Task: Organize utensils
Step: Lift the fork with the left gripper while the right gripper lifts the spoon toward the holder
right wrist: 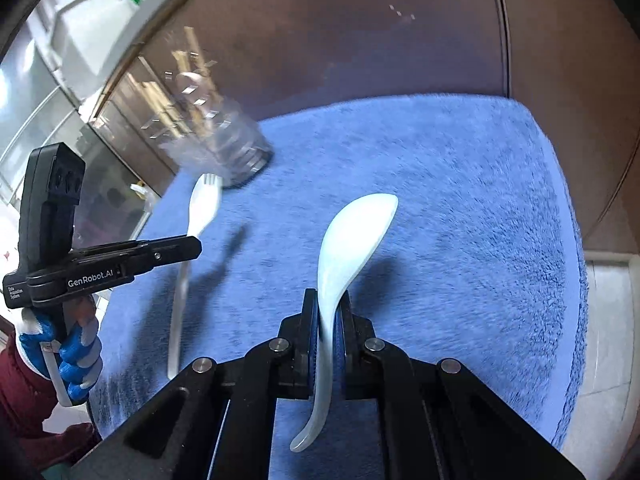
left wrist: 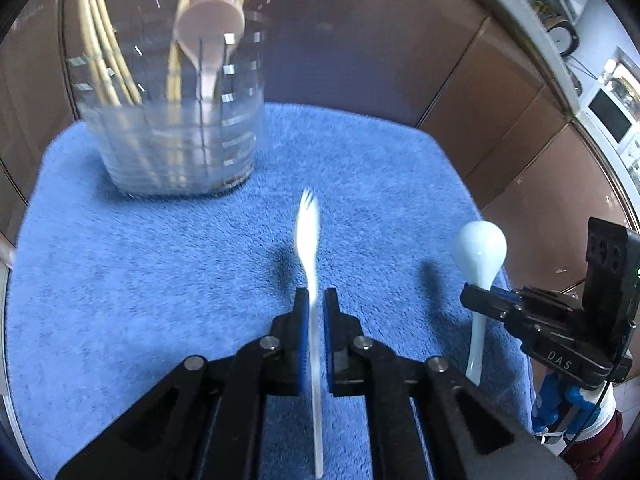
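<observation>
My left gripper [left wrist: 314, 300] is shut on the handle of a white plastic fork [left wrist: 307, 224], tines pointing forward, held above the blue towel [left wrist: 140, 280]. It also shows in the right wrist view [right wrist: 188, 249] with the fork [right wrist: 202, 204]. My right gripper [right wrist: 329, 304] is shut on the handle of a pale blue ceramic spoon [right wrist: 356, 228], bowl forward and raised. It shows at the right of the left wrist view [left wrist: 476, 300] with the spoon [left wrist: 480, 246]. A clear utensil holder [left wrist: 172, 120] at the far left holds chopsticks and a pink spoon [left wrist: 210, 24].
The blue towel [right wrist: 460, 200] covers a round table top. Brown panels [left wrist: 360, 40] stand behind it. The holder also shows blurred at the towel's far left in the right wrist view [right wrist: 216, 140]. A kitchen counter with appliances [left wrist: 608, 112] lies far right.
</observation>
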Demonstrator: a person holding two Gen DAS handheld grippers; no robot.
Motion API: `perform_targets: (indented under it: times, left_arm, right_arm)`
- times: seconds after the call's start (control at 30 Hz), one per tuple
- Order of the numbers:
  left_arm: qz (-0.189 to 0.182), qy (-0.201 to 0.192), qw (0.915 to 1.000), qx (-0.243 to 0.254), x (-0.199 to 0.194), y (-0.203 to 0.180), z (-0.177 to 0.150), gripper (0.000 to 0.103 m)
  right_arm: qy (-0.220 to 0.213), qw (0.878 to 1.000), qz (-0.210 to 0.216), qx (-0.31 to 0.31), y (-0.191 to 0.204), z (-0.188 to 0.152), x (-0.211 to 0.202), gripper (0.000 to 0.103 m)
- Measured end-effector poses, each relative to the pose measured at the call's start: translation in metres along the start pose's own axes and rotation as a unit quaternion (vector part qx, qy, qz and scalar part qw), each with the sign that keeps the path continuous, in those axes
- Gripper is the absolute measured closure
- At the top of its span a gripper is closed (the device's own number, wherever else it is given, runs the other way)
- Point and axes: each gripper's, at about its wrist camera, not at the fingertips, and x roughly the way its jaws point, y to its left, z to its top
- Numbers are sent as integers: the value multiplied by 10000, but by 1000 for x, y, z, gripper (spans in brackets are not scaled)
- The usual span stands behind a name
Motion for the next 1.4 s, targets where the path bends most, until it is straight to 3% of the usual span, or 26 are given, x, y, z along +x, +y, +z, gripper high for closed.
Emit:
perform_targets:
  times: [0.17, 0.3, 0.4, 0.57, 0.87, 1.4]
  left_arm:
    - [35, -392, 9992, 110, -35, -6, -13, 97]
    - [45, -455, 9989, 91, -53, -4, -22, 97]
    - [-16, -222, 9997, -104, -54, 6, -19, 97]
    - [-117, 267, 9989, -374, -24, 14, -6, 93]
    - [249, 926, 9937, -574, 42, 15, 18, 90]
    - [752, 1552, 9838, -500, 82, 5, 39, 90]
  right_arm:
    - [-424, 9987, -18, -293, 29, -12, -21, 95]
    - [-561, 9975, -14, -441, 48, -21, -33, 95]
    - [-546, 9974, 4, -469, 61, -29, -31, 95]
    - [-540, 9978, 59, -385, 59, -36, -29, 95]
    - [-568, 9980, 161, -226, 39, -37, -23, 95]
    - [-540, 9980, 300, -138, 21, -35, -13, 95]
